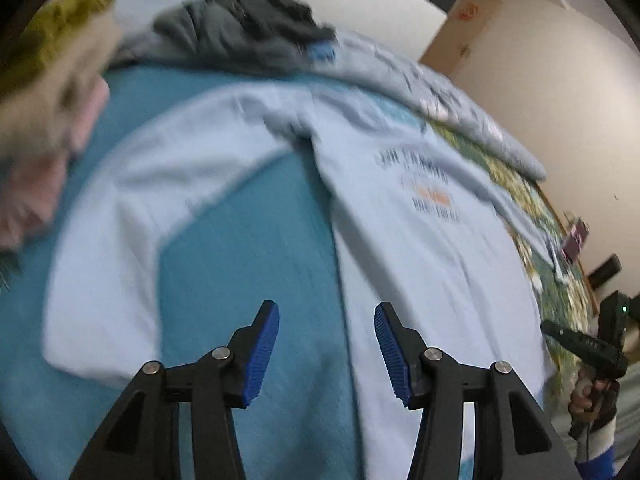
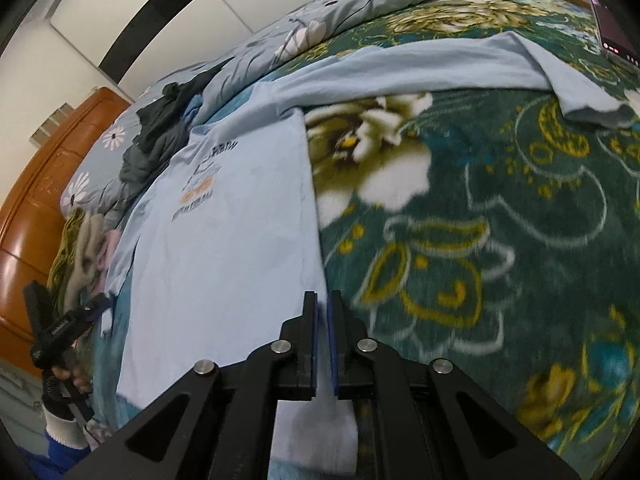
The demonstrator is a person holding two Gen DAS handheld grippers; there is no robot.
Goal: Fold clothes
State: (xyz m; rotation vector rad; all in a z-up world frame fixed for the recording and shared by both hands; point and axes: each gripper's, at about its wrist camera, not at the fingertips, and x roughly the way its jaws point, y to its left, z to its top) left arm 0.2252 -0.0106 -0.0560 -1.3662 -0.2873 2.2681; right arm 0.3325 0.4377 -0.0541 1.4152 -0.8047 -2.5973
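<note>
- Left wrist view: the left claw (image 1: 326, 354) stood with its blue-padded fingers (image 1: 262, 354) well apart and nothing between them.
- A light blue shirt (image 1: 420, 240) lay spread flat on the bed, printed chest up, its lettering away from the claw.
- The shirt's straight side edge ran down the picture just inside the claw's right finger, so that finger hung over the cloth and the left finger hung over the teal blanket (image 1: 248, 248).
- One long sleeve (image 1: 132, 208) curved out to the left of the claw and ended in a cuff near the lower left.
- A dark grey heap of clothes (image 1: 248, 28) lay beyond the shirt's collar, and a blurred stack of olive, beige and pink clothes (image 1: 52, 92) lay at far left.
- At the right edge, a gloved hand (image 1: 592, 400) held the other black tool at the shirt's far side.
- Right wrist view: the right claw (image 2: 322, 340) showed only a narrow slit between its pads.
- The shirt's (image 2: 224, 248) right edge ran straight into that slit, and pale cloth showed below the pads; whether the pads pressed on it I could not tell.
- The shirt's body stretched up and to the left from the claw, and the flowered green blanket (image 2: 500, 208) lay to the right.
- The other sleeve (image 2: 420, 72) reached across that blanket toward the upper right.
- A gloved hand (image 2: 66, 376) with the left tool was at the lower left, beside the shirt's far edge.
</note>
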